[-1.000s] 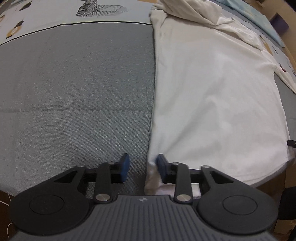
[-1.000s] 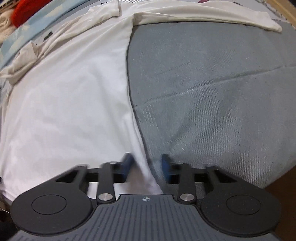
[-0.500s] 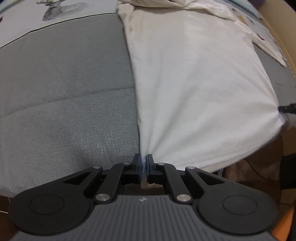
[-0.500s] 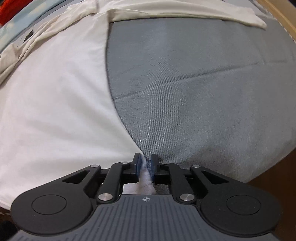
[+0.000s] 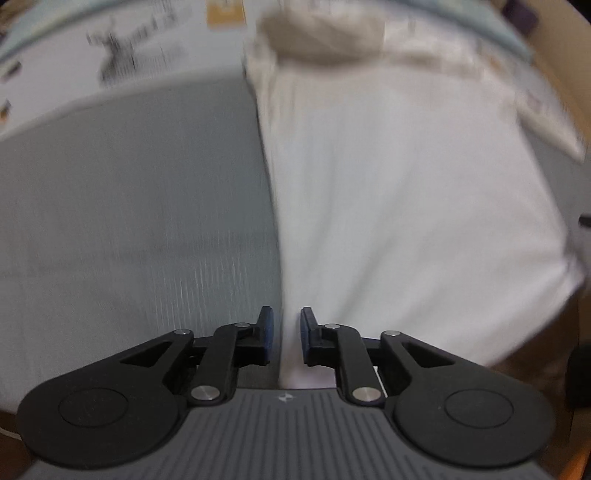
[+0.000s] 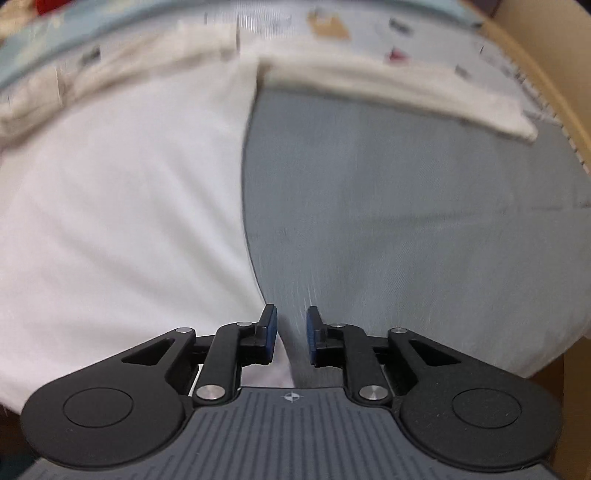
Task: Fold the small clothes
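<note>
A white shirt (image 5: 406,221) lies flat on a grey bedcover (image 5: 129,221), its top bunched up (image 5: 325,33) at the far end. My left gripper (image 5: 287,325) hovers over the shirt's left hem edge. Its jaws are opening, and the cloth edge runs under the gap without being pressed. In the right wrist view the same shirt (image 6: 122,221) fills the left half, with a sleeve (image 6: 406,88) stretched across the far side. My right gripper (image 6: 291,325) is over the shirt's right hem corner. Its jaws are opening too, with the cloth loose beneath them. Both views are blurred.
A printed sheet (image 5: 140,48) covers the bed beyond the grey cover (image 6: 406,221). A wooden bed frame (image 6: 546,74) runs along the right. Something red (image 6: 51,5) sits at the far left. The bed's near edge drops off at the lower right (image 5: 535,350).
Half a second ago both grippers were pinched on the shirt's hem. Now both pairs of jaws stand apart, and both grippers have lifted a little from the bed.
</note>
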### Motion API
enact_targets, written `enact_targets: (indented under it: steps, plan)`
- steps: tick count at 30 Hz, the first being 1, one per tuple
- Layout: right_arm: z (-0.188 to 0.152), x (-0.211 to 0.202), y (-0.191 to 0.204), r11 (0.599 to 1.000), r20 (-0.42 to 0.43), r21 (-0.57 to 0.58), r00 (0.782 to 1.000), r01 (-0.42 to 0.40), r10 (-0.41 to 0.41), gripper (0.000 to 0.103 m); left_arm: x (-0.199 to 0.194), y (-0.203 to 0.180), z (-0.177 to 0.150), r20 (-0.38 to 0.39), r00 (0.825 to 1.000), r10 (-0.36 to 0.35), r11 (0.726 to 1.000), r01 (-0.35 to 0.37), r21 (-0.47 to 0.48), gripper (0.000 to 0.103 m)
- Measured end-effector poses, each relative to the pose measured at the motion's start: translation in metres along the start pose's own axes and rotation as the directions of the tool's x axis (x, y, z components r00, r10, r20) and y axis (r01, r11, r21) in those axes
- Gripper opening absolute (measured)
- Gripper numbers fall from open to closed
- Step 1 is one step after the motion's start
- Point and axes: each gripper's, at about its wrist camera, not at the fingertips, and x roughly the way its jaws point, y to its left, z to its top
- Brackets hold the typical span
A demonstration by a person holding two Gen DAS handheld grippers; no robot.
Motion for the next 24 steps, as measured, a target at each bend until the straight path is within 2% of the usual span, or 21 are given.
enact_targets:
  steps: [2,6,9,13,15,16,18,21,22,24]
  plan:
    - [0.016,-0.015,0.008,0.999,0.065,0.020,0.998,-0.027,0.026,0.029,-0.009,-0.003,0.008,0.065,0.998,0.011,0.999,-0.009,-0.034,0.024]
    - [0.050,-0.035,0.025,0.993,0.163,0.043,0.981,-0.110,0.102,0.033,-0.015,-0.024,0.026,0.161,0.986,0.033,0.997,-0.022,-0.072,0.030]
    - [0.076,-0.043,0.044,0.981,0.223,0.054,0.960,-0.184,0.168,0.033,-0.011,-0.055,0.047,0.246,0.967,0.058,0.996,-0.041,-0.073,0.035]
    - [0.104,-0.035,0.058,0.958,0.281,0.082,0.929,-0.275,0.242,0.033,-0.015,-0.091,0.063,0.329,0.941,0.079,0.995,-0.056,-0.078,0.048]
    - [0.109,-0.016,0.060,0.944,0.278,0.119,0.923,-0.307,0.265,0.033,-0.013,-0.109,0.073,0.356,0.931,0.077,0.996,-0.057,-0.066,0.048]
    - [0.109,-0.002,0.059,0.940,0.247,0.148,0.932,-0.307,0.266,0.033,-0.012,-0.117,0.078,0.362,0.928,0.090,0.995,-0.071,-0.063,0.049]
    - [0.114,0.023,0.057,0.936,0.129,0.257,0.968,-0.241,0.214,0.034,-0.008,-0.134,0.090,0.381,0.920,0.092,0.995,-0.072,-0.066,0.049]
    - [0.122,0.037,0.043,0.896,0.100,0.348,0.962,-0.274,0.255,0.034,0.002,-0.157,0.111,0.400,0.914,0.063,0.998,-0.056,-0.029,0.047]
    - [0.125,0.035,0.038,0.891,0.110,0.360,0.961,-0.276,0.253,0.034,0.010,-0.166,0.121,0.395,0.918,0.040,0.999,-0.044,0.002,0.044]
    - [0.131,0.029,0.024,0.874,0.147,0.392,0.958,-0.286,0.247,0.034,0.029,-0.184,0.143,0.375,0.927,-0.017,0.999,-0.003,0.054,0.025]
